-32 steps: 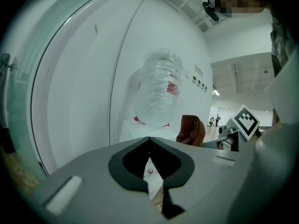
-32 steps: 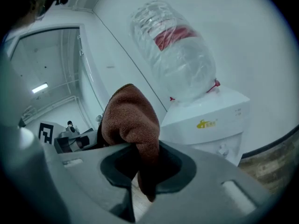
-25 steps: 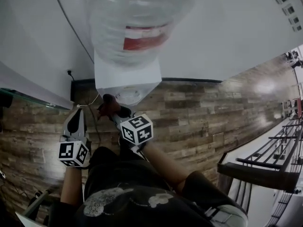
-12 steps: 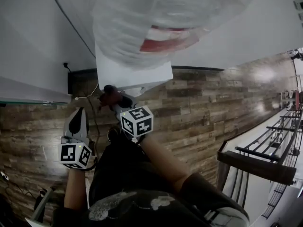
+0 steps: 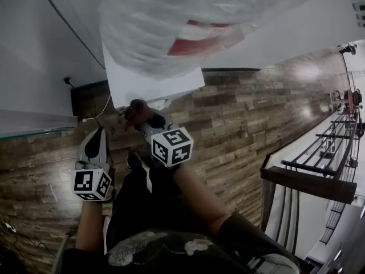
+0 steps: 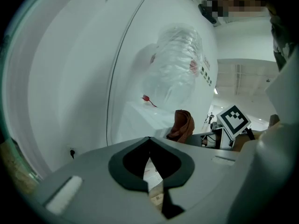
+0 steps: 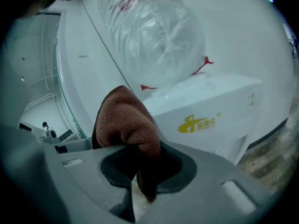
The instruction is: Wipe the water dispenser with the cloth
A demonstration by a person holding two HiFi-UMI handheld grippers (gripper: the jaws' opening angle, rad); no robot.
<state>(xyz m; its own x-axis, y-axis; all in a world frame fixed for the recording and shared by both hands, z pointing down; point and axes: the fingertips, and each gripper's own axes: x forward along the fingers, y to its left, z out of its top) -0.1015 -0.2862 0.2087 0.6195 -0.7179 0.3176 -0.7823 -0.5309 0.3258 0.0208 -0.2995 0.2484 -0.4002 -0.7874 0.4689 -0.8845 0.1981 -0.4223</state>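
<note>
We look down on the tall white box-shaped water dispenser, its clear ribbed plastic bottle with a red label standing on top. It stands against a white wall on a brown wood-plank floor. A thin black cable runs down the wall beside it.

The right gripper reaches up to the lower front edge of the dispenser's cabinet. Its jaws are clamped on a rust-brown terry cloth. The cloth bunches up above the jaw tips, and one fold hangs down between them. From the head view the cloth sits right at the cabinet's edge, but we cannot tell whether it presses on the surface.

The left gripper hangs lower and to the left of the right one, clear of the dispenser. Its jaws are drawn together with nothing between them.
</note>
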